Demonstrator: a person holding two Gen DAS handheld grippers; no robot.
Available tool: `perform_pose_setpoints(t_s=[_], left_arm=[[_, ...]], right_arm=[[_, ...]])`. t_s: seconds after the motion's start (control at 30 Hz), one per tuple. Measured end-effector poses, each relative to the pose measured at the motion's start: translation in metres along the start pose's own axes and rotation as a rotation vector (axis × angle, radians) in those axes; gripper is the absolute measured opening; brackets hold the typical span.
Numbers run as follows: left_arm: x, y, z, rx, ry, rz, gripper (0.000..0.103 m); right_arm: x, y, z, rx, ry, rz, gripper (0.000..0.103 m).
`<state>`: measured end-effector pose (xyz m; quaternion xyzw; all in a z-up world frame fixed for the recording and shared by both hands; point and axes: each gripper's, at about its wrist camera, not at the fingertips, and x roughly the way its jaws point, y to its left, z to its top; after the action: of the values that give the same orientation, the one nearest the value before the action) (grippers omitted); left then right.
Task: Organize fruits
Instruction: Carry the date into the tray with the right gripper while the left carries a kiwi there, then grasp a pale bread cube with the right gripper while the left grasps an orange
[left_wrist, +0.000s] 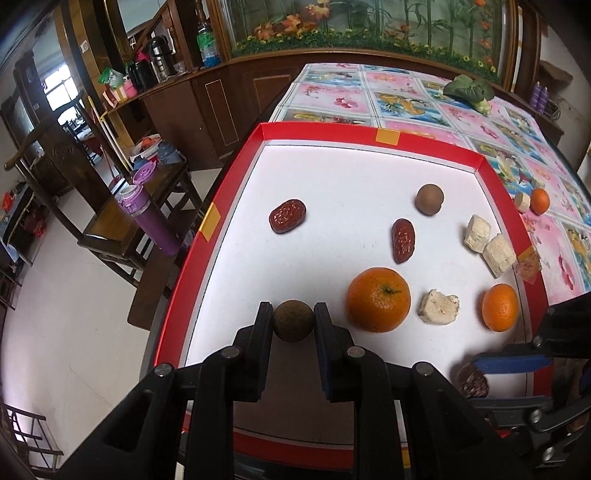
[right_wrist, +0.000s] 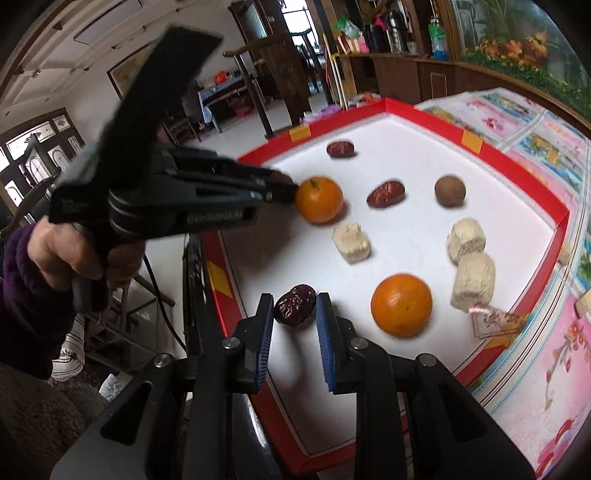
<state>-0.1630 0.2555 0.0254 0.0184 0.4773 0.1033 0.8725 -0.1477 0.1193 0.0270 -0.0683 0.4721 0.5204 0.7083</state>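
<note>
A red-rimmed tray (left_wrist: 436, 140) with a white floor holds the fruit. My left gripper (left_wrist: 293, 321) is shut on a brown round fruit (left_wrist: 293, 320) above the tray's near left part. Beside it lies a large orange (left_wrist: 378, 299), which my left gripper (right_wrist: 284, 190) touches in the right wrist view. My right gripper (right_wrist: 295, 306) is shut on a wrinkled red date (right_wrist: 295, 304) at the tray's near edge. Two more dates (left_wrist: 287, 216) (left_wrist: 403, 240), another brown round fruit (left_wrist: 429, 198) and a second orange (left_wrist: 499, 307) lie on the floor.
Three beige chunks (left_wrist: 476, 233) (left_wrist: 498, 254) (left_wrist: 439, 307) lie in the tray. A small orange (left_wrist: 539, 201) and a green vegetable (left_wrist: 469, 90) sit on the flowered tablecloth (left_wrist: 332, 92). A wooden chair with a purple bottle (left_wrist: 151, 218) stands left of the table. A hand (right_wrist: 70, 254) holds the left gripper.
</note>
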Motion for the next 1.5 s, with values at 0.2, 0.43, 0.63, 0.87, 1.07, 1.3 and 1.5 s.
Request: perform_pose_setpoints(t_s=[0.2, 0.43, 0.63, 0.87, 1.07, 1.3, 1.5], left_arm=[[-0.001, -0.004, -0.002, 0.008, 0.007, 0.036, 0.021], [-0.006, -0.008, -0.001, -0.001, 0.016, 0.055, 0.04], [-0.027, -0.018, 0.007, 0.009, -0.049, 0.052, 0.053], [-0.038, -0.047, 0.02, 0.063, -0.087, 0.012, 0.059], [-0.04, -0.075, 0.03, 0.117, -0.096, -0.033, 0.059], [-0.044, -0.11, 0.043, 0.184, -0.113, -0.085, 0.06], [-0.049, -0.137, 0.053, 0.239, -0.142, -0.117, 0.063]], right_arm=[[0.0, 0.004, 0.0, -0.022, 0.005, -0.018, 0.026], [-0.006, 0.0, 0.002, -0.004, 0.009, -0.04, 0.027], [-0.039, -0.019, 0.006, 0.08, -0.126, 0.003, 0.028], [-0.063, -0.045, 0.009, 0.176, -0.214, -0.011, 0.035], [-0.08, -0.066, 0.008, 0.246, -0.265, -0.018, 0.035], [-0.104, -0.09, 0.0, 0.308, -0.319, -0.044, 0.035], [-0.154, -0.137, -0.029, 0.415, -0.41, -0.155, 0.035]])
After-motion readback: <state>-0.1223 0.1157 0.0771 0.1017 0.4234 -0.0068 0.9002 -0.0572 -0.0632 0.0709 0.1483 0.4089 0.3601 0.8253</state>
